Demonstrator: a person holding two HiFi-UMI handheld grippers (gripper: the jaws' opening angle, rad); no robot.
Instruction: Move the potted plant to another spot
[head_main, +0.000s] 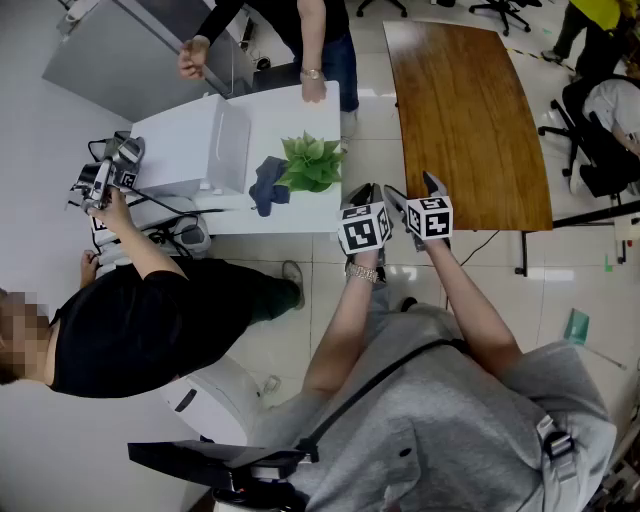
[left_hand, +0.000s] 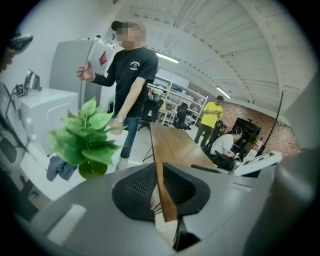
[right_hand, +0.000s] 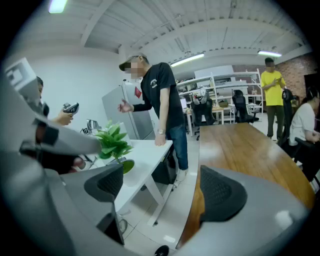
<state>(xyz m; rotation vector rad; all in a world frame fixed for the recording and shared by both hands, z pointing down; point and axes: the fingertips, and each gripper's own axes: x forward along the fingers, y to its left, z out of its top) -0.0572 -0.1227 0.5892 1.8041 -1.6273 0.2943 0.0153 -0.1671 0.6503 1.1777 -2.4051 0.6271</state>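
The potted plant (head_main: 312, 162), green leaves in a green pot, stands on the white table (head_main: 270, 218) near its right edge. It also shows in the left gripper view (left_hand: 85, 137) and the right gripper view (right_hand: 115, 142). Both grippers hover over the floor gap short of the table, apart from the plant. My left gripper (head_main: 362, 193) (left_hand: 159, 185) has its jaws drawn together to a thin slit with nothing between them. To its right, my right gripper (head_main: 415, 195) (right_hand: 162, 187) is open wide and empty, with the plant off to its left.
A dark blue cloth (head_main: 268, 185) lies beside the plant, next to a white box (head_main: 190, 145). A long wooden table (head_main: 470, 120) stands to the right. A person in a dark shirt (head_main: 315, 85) rests a hand on the white table's far edge; another person (head_main: 120, 320) sits at the left.
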